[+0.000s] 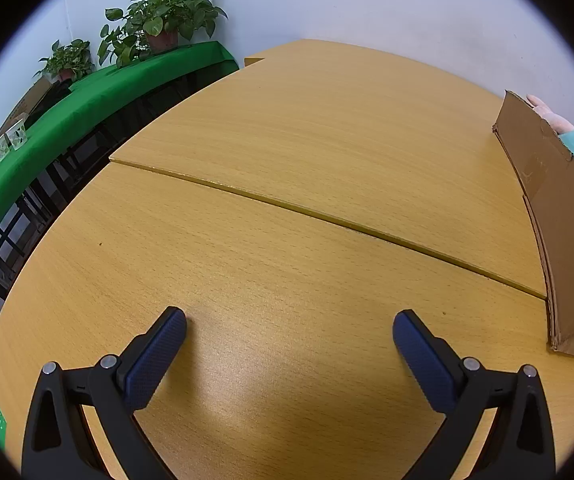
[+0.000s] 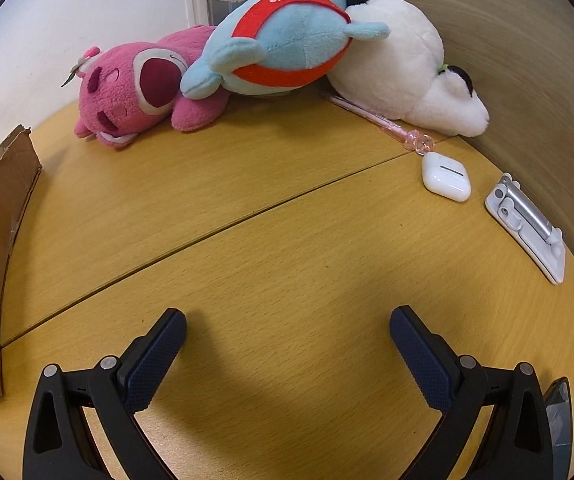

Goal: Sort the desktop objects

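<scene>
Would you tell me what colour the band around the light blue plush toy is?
Red band, clearest in the right wrist view.

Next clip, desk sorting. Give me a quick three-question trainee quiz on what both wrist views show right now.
1. True or false: the right gripper is closed on the white earbud case.
2. Which toy lies on the pink plush? A) blue plush B) white plush C) cardboard box
3. What does the left gripper hold?

Key: 1 false, both grippers are open; 2 A; 3 nothing, only bare desk lies between its fingers.
</scene>
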